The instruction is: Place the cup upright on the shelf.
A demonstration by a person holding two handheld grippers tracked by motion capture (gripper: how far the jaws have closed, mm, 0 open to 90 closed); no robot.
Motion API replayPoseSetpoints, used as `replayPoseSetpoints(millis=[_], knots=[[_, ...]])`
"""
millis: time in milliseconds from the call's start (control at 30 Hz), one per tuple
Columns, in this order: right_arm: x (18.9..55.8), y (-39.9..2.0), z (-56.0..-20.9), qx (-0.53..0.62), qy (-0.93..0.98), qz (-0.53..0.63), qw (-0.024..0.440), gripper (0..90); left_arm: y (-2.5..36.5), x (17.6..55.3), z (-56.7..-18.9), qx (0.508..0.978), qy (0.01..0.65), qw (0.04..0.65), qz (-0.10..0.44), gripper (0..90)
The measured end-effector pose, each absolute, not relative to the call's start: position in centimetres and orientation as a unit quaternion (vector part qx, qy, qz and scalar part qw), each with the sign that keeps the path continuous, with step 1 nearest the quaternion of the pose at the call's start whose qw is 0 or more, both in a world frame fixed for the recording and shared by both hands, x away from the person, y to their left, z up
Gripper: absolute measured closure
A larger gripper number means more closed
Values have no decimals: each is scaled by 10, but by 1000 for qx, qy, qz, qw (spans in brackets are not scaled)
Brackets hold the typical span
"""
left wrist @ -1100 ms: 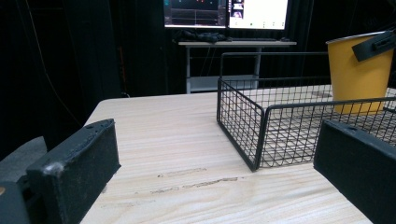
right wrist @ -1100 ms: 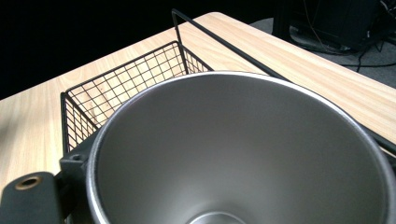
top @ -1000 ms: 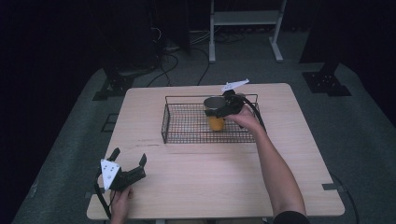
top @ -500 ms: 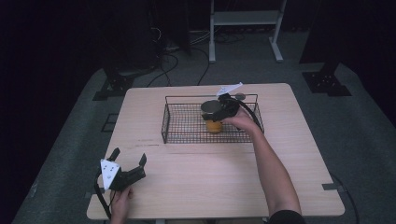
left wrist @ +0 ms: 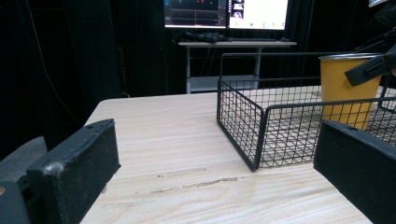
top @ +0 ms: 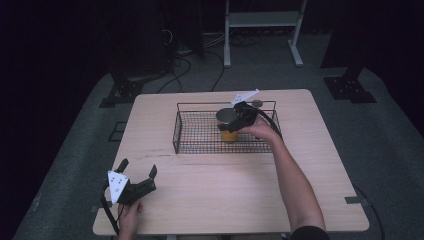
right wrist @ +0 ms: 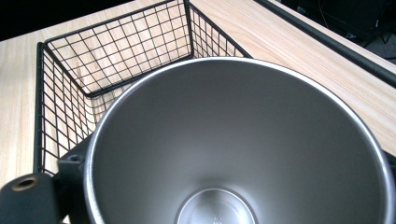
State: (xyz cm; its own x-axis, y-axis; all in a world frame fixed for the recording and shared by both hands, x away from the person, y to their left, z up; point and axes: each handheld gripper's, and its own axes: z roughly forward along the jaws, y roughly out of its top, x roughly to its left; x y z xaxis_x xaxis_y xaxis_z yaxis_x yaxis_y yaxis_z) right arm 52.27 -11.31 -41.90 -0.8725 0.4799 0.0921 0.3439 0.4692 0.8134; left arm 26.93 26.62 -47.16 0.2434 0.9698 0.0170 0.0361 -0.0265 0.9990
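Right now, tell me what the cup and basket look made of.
Cup: probably steel, going by its brushed grey interior with soft reflections; the outside is matte yellow, likely a coating. Basket: thin black wire mesh, seemingly painted metal.

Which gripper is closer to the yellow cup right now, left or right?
Right. The right gripper is at the yellow cup, its fingers around the rim inside the wire basket. The left gripper sits open at the table's near left corner, well away.

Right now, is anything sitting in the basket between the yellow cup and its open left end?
Nothing visible. The cup stands at the basket's right end in the right hand-held gripper; the mesh floor to its left looks bare.
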Motion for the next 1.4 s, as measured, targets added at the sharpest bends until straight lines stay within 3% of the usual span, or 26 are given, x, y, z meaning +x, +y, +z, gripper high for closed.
replayPoseSetpoints(millis=[1400], knots=[[515, -116, -408, 248, 838, 479, 83, 0, 265, 270, -472, 574, 439, 541, 431, 0]])
